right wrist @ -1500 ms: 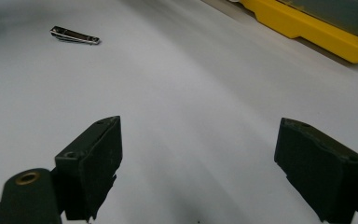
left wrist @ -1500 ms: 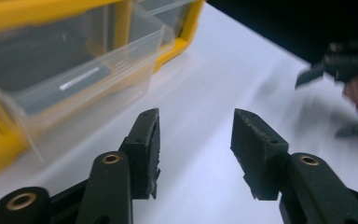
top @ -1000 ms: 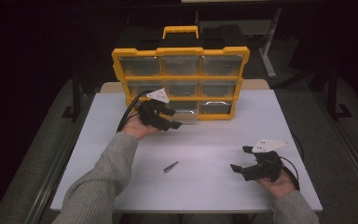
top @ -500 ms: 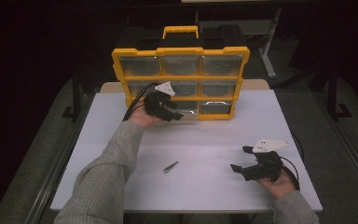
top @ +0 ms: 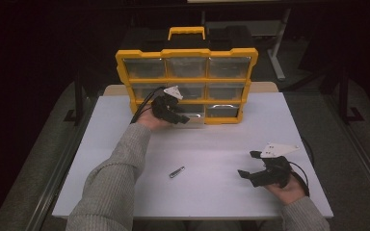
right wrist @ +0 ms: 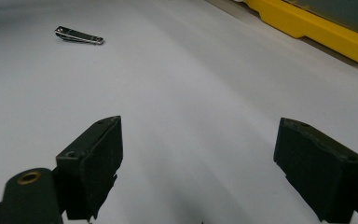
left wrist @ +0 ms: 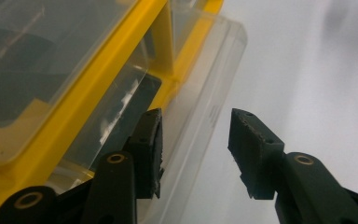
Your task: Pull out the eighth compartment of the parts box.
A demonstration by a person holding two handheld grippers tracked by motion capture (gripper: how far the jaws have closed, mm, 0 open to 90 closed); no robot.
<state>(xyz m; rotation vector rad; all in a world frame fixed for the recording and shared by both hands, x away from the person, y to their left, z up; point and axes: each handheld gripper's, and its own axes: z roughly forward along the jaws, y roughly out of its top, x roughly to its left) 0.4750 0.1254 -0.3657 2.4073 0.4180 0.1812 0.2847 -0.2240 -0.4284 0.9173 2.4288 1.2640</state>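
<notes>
A yellow organizer (top: 188, 50) with clear drawers stands upright at the back of the white table (top: 221, 139). Its bottom middle drawer (top: 196, 113) sticks out a little. My left gripper (top: 180, 117) is right at that drawer, open. In the left gripper view the drawer's clear front wall (left wrist: 200, 107) runs between the jaws of the left gripper (left wrist: 196, 140), with a gap on each side. A small metal nail clipper (top: 176, 172) lies on the table's middle front. My right gripper (top: 248, 163) rests open at the front right with nothing in it. From the right gripper (right wrist: 205, 140) the nail clipper (right wrist: 79, 35) lies far off to the left.
The organizer has a yellow carry handle (top: 187, 32) on top, and its lower frame (right wrist: 307, 23) edges the right gripper view. Dark floor and table legs surround the table. A wide stretch of bare tabletop (top: 231, 130) lies between the two hands.
My left gripper has moved forward and to the right, up to the organizer's bottom middle drawer. The right gripper and the nail clipper have stayed put.
</notes>
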